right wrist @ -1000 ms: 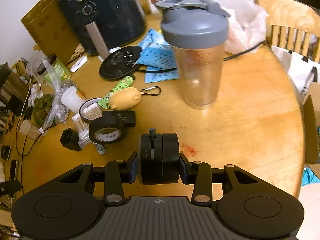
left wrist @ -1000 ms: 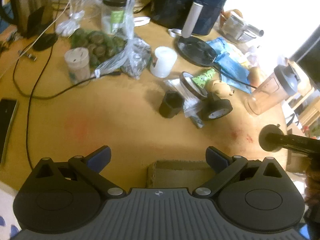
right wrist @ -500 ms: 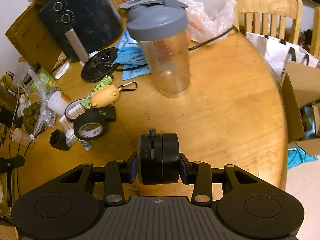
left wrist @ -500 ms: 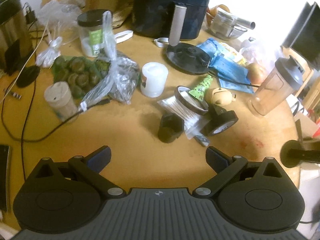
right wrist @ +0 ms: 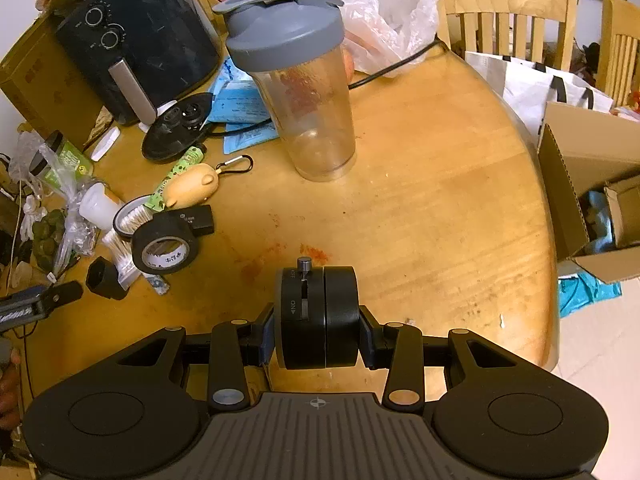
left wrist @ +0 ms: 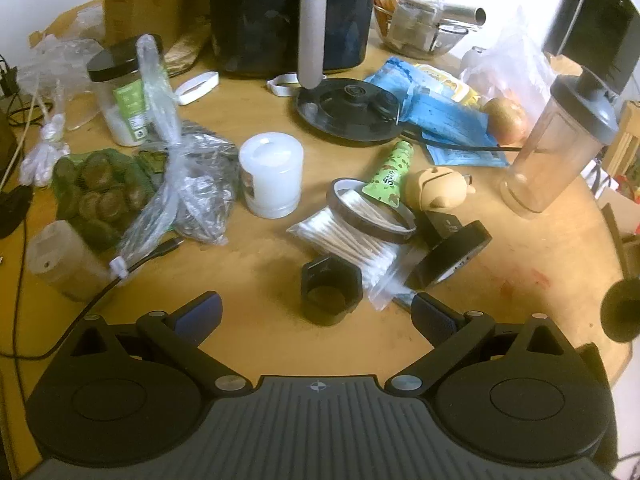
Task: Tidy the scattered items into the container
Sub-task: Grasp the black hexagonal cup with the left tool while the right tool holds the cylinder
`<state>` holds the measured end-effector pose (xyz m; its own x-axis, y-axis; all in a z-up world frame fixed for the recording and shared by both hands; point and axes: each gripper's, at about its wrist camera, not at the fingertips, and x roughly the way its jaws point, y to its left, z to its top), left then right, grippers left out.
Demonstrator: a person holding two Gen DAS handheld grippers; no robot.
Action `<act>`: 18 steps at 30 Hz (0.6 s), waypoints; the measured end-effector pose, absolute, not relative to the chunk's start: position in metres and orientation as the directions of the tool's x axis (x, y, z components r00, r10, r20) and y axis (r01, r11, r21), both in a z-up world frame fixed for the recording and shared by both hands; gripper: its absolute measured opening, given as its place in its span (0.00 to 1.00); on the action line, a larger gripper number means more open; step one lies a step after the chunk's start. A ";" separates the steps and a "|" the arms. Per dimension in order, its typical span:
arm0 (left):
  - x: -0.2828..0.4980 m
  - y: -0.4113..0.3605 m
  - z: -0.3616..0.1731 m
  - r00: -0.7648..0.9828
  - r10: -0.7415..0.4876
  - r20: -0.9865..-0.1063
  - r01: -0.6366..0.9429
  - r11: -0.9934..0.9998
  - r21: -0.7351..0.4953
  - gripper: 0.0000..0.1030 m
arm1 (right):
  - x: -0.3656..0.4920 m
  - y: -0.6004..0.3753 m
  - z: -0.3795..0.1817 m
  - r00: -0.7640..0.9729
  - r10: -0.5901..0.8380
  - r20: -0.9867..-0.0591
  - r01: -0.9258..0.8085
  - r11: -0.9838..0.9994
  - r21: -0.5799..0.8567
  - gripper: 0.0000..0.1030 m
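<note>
My right gripper (right wrist: 318, 334) is shut on a black round device with an ON/OFF slider (right wrist: 320, 312), held above the wooden table (right wrist: 420, 208). An open cardboard box (right wrist: 592, 176) sits off the table's right edge. My left gripper (left wrist: 316, 314) stands open just short of a small black hexagonal cup (left wrist: 330, 288). Beyond the cup lie a bag of cotton swabs (left wrist: 352, 236), a black tape roll (left wrist: 450, 254), a tan pig-shaped keychain (left wrist: 438, 188) and a green patterned tube (left wrist: 390, 170). The tape roll (right wrist: 166, 248) and keychain (right wrist: 192, 190) also show in the right wrist view.
A dark air fryer (left wrist: 292, 12), black round lid (left wrist: 348, 108), white jar (left wrist: 272, 174), clear shaker bottle (left wrist: 556, 148), blue packets (left wrist: 444, 116) and bagged goods (left wrist: 172, 184) crowd the table. A black cable (left wrist: 60, 320) runs at the left. Wooden chairs (right wrist: 500, 12) stand behind.
The left gripper has moved forward toward the black hexagonal cup, which is now close between its fingers. The right gripper has carried the black device rightward, bringing the cardboard box into view.
</note>
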<state>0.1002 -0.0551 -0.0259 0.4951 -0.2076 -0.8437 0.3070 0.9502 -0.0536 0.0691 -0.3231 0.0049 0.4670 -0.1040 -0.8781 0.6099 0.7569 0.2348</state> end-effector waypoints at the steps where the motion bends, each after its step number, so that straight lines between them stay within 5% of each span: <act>1: 0.102 -0.056 -0.028 0.494 -0.212 -0.843 0.311 0.949 -0.056 1.00 | 0.068 -0.323 0.005 0.465 -0.105 -0.879 0.613 0.754 0.234 0.42; 8: 0.117 -0.065 -0.042 0.488 -0.192 -0.852 0.310 0.950 -0.036 0.99 | 0.062 -0.320 0.003 0.449 -0.114 -0.886 0.641 0.732 0.231 0.42; 10: 0.120 -0.066 -0.045 0.483 -0.189 -0.855 0.313 0.949 -0.032 0.81 | 0.059 -0.320 0.002 0.445 -0.118 -0.888 0.651 0.724 0.230 0.42; 18: 0.128 -0.069 -0.054 0.453 -0.167 -0.876 0.319 0.948 -0.016 0.77 | 0.051 -0.322 -0.001 0.427 -0.132 -0.894 0.684 0.694 0.224 0.42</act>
